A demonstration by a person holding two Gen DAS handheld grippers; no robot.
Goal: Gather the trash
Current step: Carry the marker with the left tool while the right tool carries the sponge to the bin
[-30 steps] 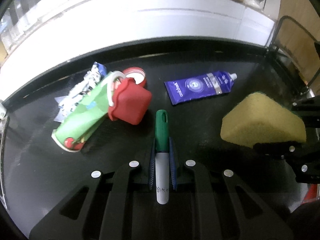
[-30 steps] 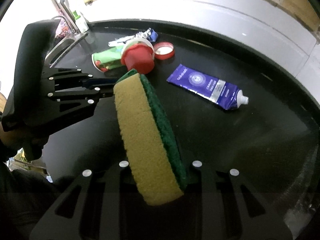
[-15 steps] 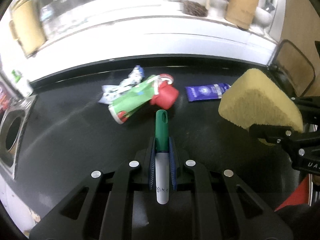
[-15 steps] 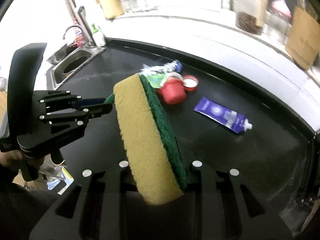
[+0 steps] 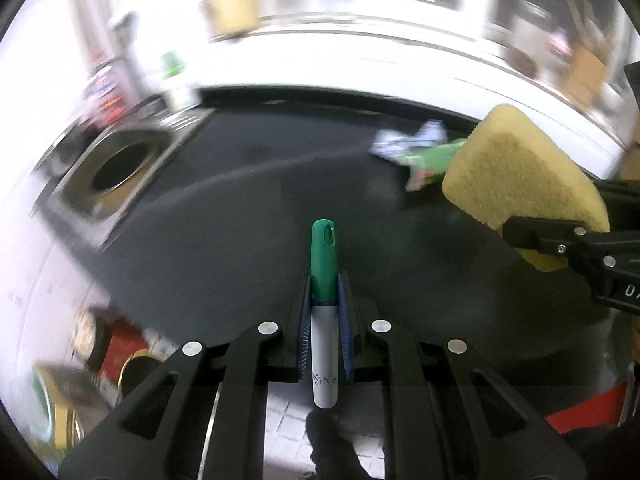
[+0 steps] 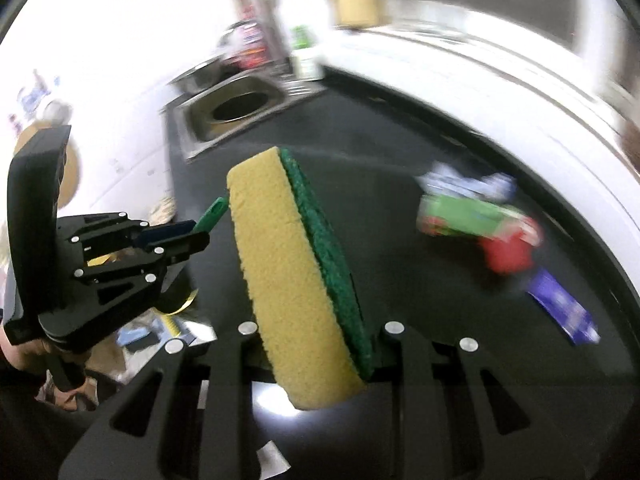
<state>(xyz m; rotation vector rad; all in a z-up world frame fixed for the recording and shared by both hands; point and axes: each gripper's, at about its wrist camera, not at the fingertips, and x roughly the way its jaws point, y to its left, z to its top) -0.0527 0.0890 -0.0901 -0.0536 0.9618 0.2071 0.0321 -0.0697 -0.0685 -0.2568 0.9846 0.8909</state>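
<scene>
My left gripper (image 5: 325,304) is clamped on a marker (image 5: 323,312), whose long axis runs straight out along the fingers, green cap forward and white barrel toward me. My right gripper (image 6: 320,336) is pinched on a sponge (image 6: 296,276) standing on edge, its long axis running away from me, yellow foam to the left and green scouring face to the right.

I take the square steel sink (image 5: 116,168) set into the black counter (image 5: 248,208) as my landmark. Its round dark opening shows nothing I can make out inside. The marker's cap points at bare counter to the right of the sink, nearer me. Far to the sink's right lies the blurred litter: a crumpled wrapper (image 6: 468,182), a green paper cup (image 6: 464,216) on its side, a red cup (image 6: 510,252) touching it, and a purple tube (image 6: 564,310) beyond that.
</scene>
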